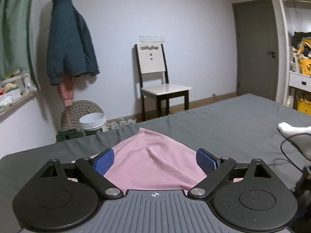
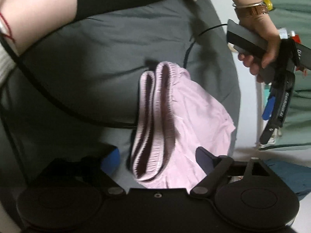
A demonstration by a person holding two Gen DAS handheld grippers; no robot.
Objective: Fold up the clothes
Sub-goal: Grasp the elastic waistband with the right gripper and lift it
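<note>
A pink garment point(image 1: 153, 165) lies on the grey bed sheet point(image 1: 223, 120). In the left wrist view my left gripper point(image 1: 154, 161) is open just above it, its blue pads point(image 1: 104, 161) spread to either side of the cloth. The right wrist view looks down on the same pink garment point(image 2: 194, 116); its ribbed elastic waistband point(image 2: 155, 116) is doubled into two loops. My right gripper point(image 2: 157, 160) is open around the waistband end, with nothing pinched. A hand point(image 2: 260, 38) holds the left gripper's handle at the right.
A chair point(image 1: 155, 77) stands by the far wall, with a dark jacket point(image 1: 70, 44) hanging to its left and a white bucket point(image 1: 93, 122) on the floor. A white-socked foot point(image 1: 291, 130) rests on the bed at right. A black cable point(image 2: 58, 101) crosses the sheet.
</note>
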